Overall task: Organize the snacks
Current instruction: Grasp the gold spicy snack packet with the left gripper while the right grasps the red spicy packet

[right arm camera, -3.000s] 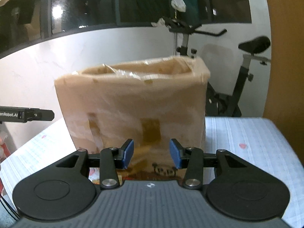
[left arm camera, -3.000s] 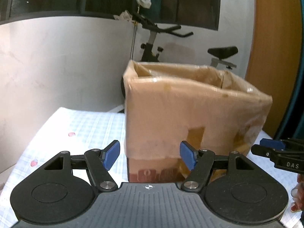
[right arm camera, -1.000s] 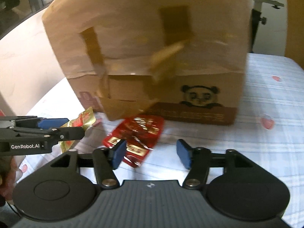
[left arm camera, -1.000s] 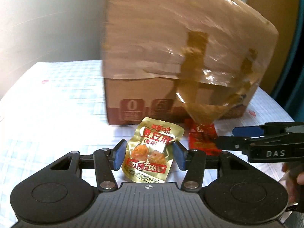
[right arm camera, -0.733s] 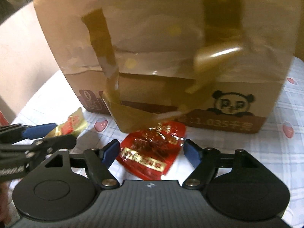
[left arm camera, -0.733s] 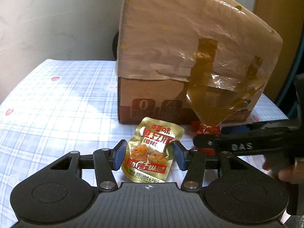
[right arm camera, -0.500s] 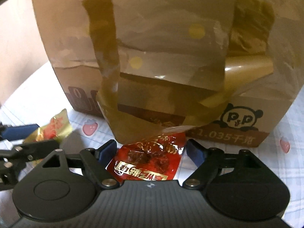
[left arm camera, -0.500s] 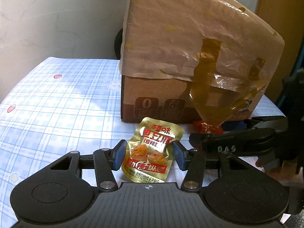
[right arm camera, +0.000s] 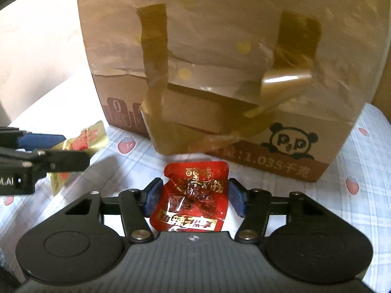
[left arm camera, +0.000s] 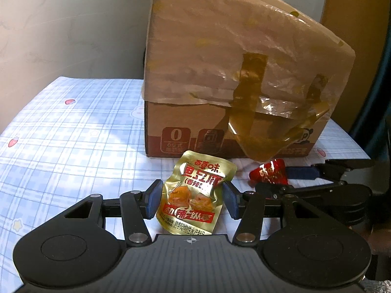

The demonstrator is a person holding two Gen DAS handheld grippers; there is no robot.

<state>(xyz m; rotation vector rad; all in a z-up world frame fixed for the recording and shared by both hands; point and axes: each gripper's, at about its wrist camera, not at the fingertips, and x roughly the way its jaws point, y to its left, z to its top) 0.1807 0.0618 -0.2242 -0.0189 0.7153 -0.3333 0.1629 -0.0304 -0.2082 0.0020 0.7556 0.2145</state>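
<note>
Low in the left wrist view, the left gripper (left arm camera: 191,199) has its blue pads pressed against both sides of a gold snack packet (left arm camera: 195,199), which stands between them at lower centre. Behind it, filling the upper middle and right of the frame, sits a cardboard box (left arm camera: 234,73) draped in clear plastic and strips of brown tape, resting on a blue checked tablecloth (left arm camera: 73,131). At the right edge, the right gripper (left arm camera: 288,179) reaches in, with a red snack packet (left arm camera: 268,172) at its tips.

Low in the right wrist view, the right gripper (right arm camera: 193,201) brackets the red snack packet (right arm camera: 194,200) at lower centre. Its jaws have just been closing on the packet, and the pads now touch the packet's two edges. The cardboard box (right arm camera: 232,61) rises just behind, a panda drawing at its lower right. At the left edge the left gripper (right arm camera: 52,150) shows side-on, the gold snack packet (right arm camera: 85,141) caught between its fingers.
</note>
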